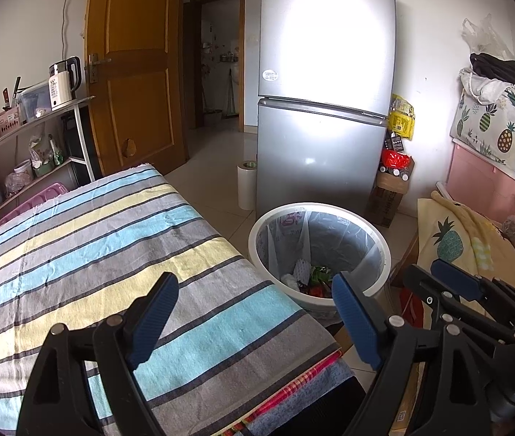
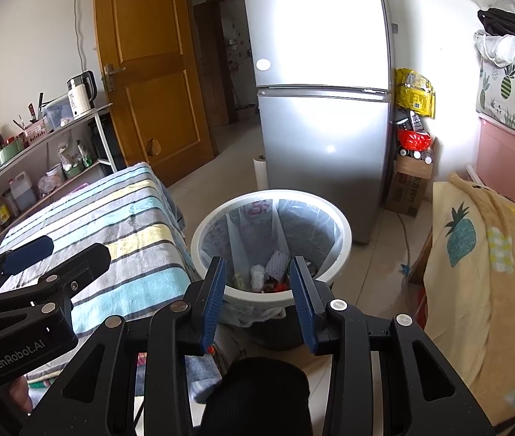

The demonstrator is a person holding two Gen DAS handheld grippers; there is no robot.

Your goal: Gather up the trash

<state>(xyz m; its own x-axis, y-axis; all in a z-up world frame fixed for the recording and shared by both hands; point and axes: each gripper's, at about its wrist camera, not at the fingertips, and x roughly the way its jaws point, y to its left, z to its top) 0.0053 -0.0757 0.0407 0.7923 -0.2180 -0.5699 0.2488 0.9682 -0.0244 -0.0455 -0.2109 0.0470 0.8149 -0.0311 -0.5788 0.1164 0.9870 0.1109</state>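
Observation:
A white-rimmed trash bin (image 1: 381, 239) with a clear liner stands on the floor by the table's far right corner; it also shows in the right wrist view (image 2: 344, 232). Wrappers and crumpled paper (image 1: 313, 278) lie at its bottom, also seen in the right wrist view (image 2: 268, 272). My left gripper (image 1: 253, 312) is open and empty above the striped tablecloth (image 1: 93, 254). My right gripper (image 2: 257, 290) is open and empty just above the bin's near rim. The right gripper (image 1: 457, 283) shows in the left wrist view, the left gripper (image 2: 39, 254) in the right wrist view.
A silver fridge (image 1: 326, 109) stands behind the bin, with a paper roll (image 1: 246, 185) at its left and boxes (image 1: 390, 189) at its right. A shelf with a kettle (image 1: 63, 83) runs along the left wall. A pineapple-print cloth (image 2: 475, 254) covers furniture on the right.

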